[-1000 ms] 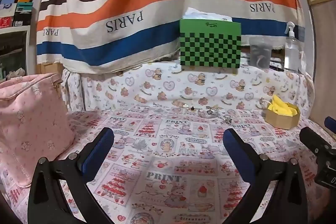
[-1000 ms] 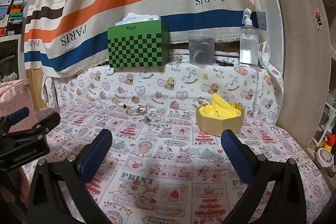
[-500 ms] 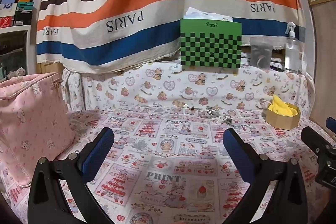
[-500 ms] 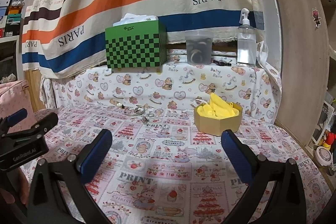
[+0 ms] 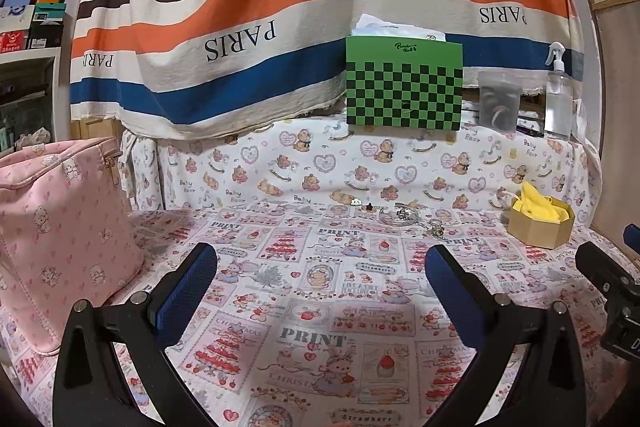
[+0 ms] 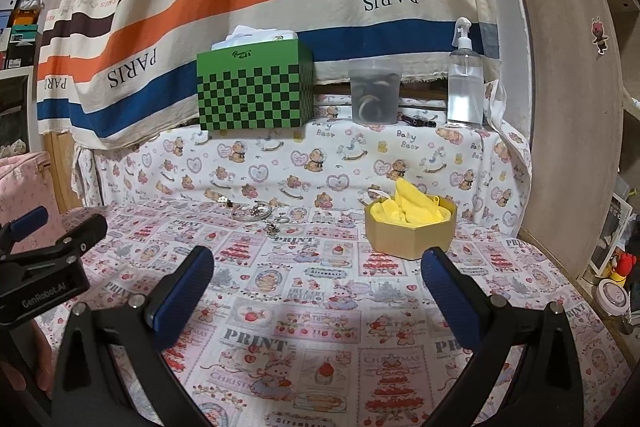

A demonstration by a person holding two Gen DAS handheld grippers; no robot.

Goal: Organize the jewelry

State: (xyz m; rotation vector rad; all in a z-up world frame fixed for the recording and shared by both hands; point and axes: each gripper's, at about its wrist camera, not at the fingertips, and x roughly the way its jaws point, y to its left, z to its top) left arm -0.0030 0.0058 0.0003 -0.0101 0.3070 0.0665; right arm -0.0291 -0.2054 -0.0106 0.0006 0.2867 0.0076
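Note:
Small silver jewelry pieces point(image 5: 404, 215) lie on the patterned tablecloth near the back, a bangle point(image 6: 253, 214) with a few small pieces beside it. A gold hexagonal box point(image 6: 410, 231) lined with yellow cloth stands to their right; it also shows in the left wrist view point(image 5: 540, 223). My left gripper point(image 5: 320, 267) is open and empty, well in front of the jewelry. My right gripper point(image 6: 316, 269) is open and empty, in front of the box.
A pink bag point(image 5: 60, 227) stands at the left. On the raised ledge behind stand a green checkered tissue box point(image 6: 254, 89), a clear tub point(image 6: 374, 95) and a spray bottle point(image 6: 464, 83). A wooden panel point(image 6: 572, 107) borders the right side.
Both views have shifted slightly; the scene sits a little differently in frame. Both grippers stay open and empty. No object has moved.

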